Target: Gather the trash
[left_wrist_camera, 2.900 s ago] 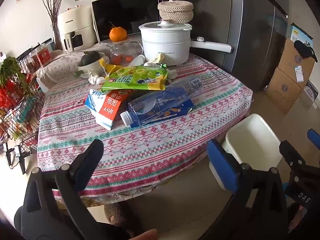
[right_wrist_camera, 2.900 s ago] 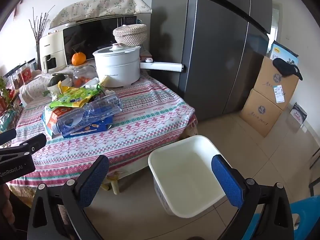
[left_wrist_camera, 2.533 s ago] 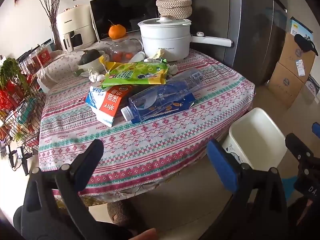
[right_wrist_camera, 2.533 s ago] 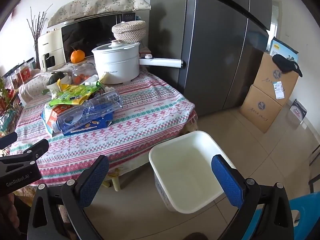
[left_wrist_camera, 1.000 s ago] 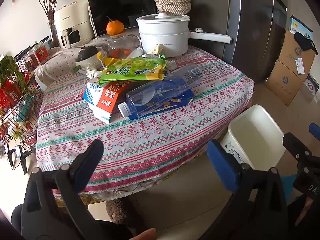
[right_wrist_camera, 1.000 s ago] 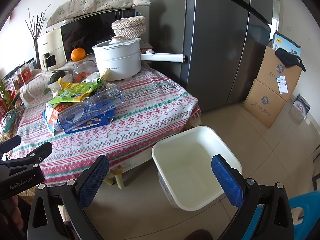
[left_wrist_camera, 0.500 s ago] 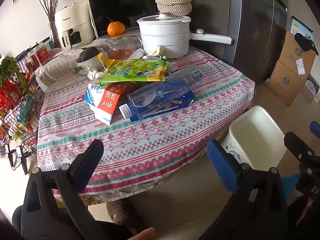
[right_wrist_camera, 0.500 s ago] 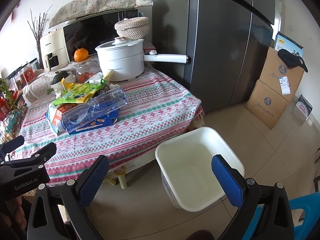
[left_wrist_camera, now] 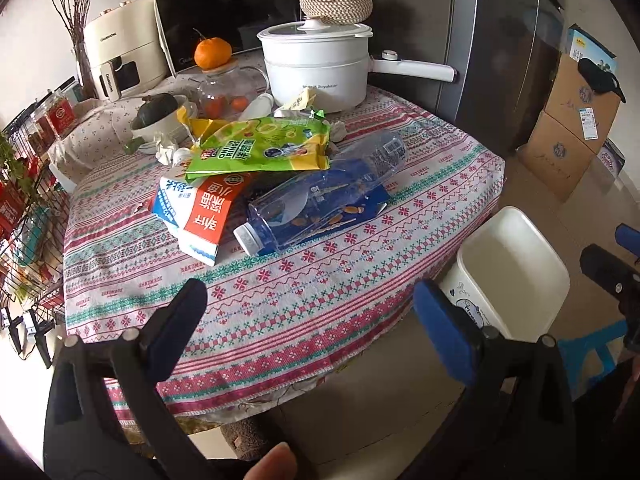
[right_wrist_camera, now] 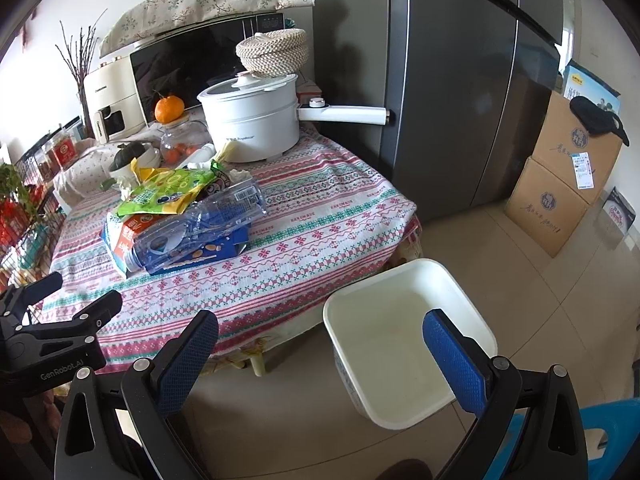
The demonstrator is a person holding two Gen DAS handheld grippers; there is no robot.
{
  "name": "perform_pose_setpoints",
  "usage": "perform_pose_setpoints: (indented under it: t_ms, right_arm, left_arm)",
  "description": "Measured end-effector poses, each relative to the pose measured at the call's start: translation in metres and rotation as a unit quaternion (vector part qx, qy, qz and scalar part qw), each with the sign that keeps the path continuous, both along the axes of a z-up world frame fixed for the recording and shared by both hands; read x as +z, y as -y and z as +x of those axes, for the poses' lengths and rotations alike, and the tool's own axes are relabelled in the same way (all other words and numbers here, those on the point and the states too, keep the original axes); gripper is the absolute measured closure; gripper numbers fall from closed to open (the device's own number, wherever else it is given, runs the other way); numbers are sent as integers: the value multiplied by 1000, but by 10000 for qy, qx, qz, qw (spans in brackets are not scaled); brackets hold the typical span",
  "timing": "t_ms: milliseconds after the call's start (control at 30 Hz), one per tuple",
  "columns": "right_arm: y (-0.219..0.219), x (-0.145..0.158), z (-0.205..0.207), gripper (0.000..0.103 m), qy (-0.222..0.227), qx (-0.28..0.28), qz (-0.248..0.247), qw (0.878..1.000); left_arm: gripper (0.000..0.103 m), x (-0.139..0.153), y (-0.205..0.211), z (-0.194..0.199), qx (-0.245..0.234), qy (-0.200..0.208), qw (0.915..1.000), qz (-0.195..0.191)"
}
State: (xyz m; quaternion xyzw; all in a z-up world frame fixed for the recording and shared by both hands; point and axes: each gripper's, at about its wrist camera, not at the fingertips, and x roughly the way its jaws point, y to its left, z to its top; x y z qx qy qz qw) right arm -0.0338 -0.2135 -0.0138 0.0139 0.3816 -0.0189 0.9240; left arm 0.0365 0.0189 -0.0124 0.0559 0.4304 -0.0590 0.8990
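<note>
A pile of trash lies on the patterned tablecloth: a clear plastic bottle on its side over a blue wrapper, a white-and-orange carton, a green snack bag and crumpled paper. The pile also shows in the right wrist view, with the bottle on top. A white bin stands on the floor beside the table, also in the left wrist view. My left gripper is open over the table's near edge. My right gripper is open above the bin's near-left side.
A white electric pot with a long handle, a glass jar with an orange, a bowl, a microwave and an appliance stand at the back. A grey fridge and cardboard boxes are to the right. A wire rack is on the left.
Both grippers have drifted slightly toward the table; the pile and bin look a little nearer. Both stay open and empty.
</note>
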Motion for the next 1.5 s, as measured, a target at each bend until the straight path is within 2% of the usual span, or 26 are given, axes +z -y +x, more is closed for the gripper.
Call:
perform_pose_setpoints:
  t_ms: [167,300,367,467,600,733,900,967,1033,1133,1267,1400,1500]
  right_arm:
    - [2,10,29,0,-298,225,157,9992]
    - [2,13,57,0,-530,367,151,9978]
    - [5,9,70,0,-650,391,262,9968]
    - [14,-5,83,0,-793,391,541,9946]
    - [27,-28,98,0,-1156,360,718,9900]
    - [41,-36,108,0,-1252,309,848,9880]
    - [51,-44,115,0,-1406,332,1025,9842]
    - [51,-45,116,0,-1438,365,1047,9834]
    - [50,-45,117,0,-1445,398,1020,9834]
    - [49,-46,117,0,-1467,417,1023,9830]
    - [47,-46,117,0,-1459,436,1012,9831]
    - [46,-48,116,0,-1467,446,980,9833]
    - [43,-50,116,0,-1423,559,1057,9826]
  left_arm:
    - [1,-8,-7,35,-346,-410,9985,53]
    - [1,-10,3,60,-704,-570,9951,391]
    - [1,-13,10,75,-939,-707,9921,427]
    - [1,-20,20,102,-1377,-1030,9836,538]
    - [9,-30,38,136,-1833,-1391,9698,804]
    - [20,-42,59,154,-2236,-1642,9552,1034]
    - [25,-61,82,162,-2379,-1898,9412,1471]
    - [32,-67,89,161,-2393,-2009,9378,1510]
    - [34,-74,95,162,-2340,-2115,9361,1556]
    - [39,-82,100,159,-2192,-2175,9394,1488]
    - [41,-77,99,153,-1991,-1929,9512,1353]
    - [42,-52,75,141,-1679,-1621,9693,771]
    - [42,-27,46,124,-1478,-1393,9791,85]
